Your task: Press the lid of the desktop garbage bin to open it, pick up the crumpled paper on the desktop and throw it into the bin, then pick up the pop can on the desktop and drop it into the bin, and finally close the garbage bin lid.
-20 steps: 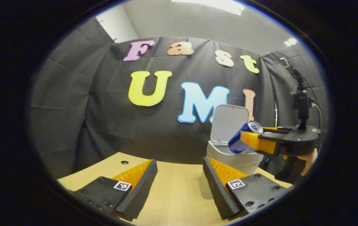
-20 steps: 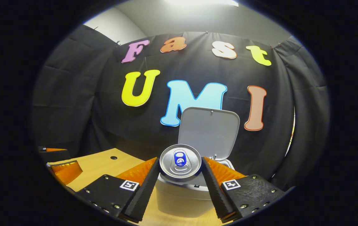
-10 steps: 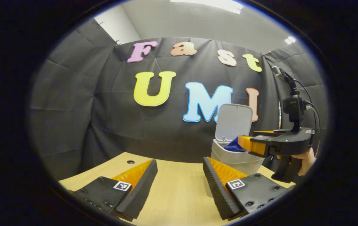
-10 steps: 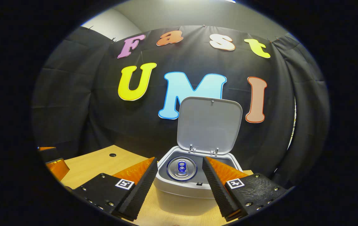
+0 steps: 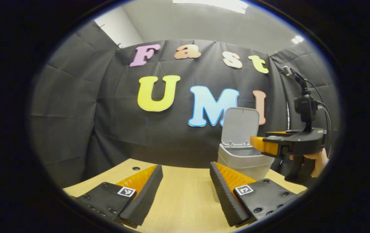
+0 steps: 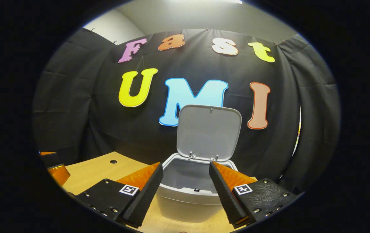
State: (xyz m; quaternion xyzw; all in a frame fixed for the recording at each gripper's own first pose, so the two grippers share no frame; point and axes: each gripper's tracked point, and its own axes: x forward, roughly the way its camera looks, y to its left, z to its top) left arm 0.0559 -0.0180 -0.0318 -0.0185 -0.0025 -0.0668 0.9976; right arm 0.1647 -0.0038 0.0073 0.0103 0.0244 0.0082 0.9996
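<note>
Fingers [image 6: 224,189] of my right gripper [image 6: 185,191] stand wide apart with nothing between them, held just in front of the garbage bin [image 6: 188,197], whose open mouth sits in the gap. I see the bin near the far right of the desktop [image 6: 97,171], close to the black cloth wall. Its lid [image 6: 208,132] is tipped up on its hinges at the far rim, nearly upright. What I can see of the inside is pale and bare; the bottom is hidden by the near rim, so I cannot tell where the pop can or the crumpled paper lie.

My left gripper [image 5: 185,191] is spread wide too and holds nothing, low over bare wood to the left of the bin [image 5: 245,160]. From there, the right gripper [image 5: 262,145] reaches in from the right at rim height, a hand [image 5: 316,158] on its grip, and its body covers the bin's right edge. A small dark hole [image 5: 136,168] marks the tabletop at the far left.
</note>
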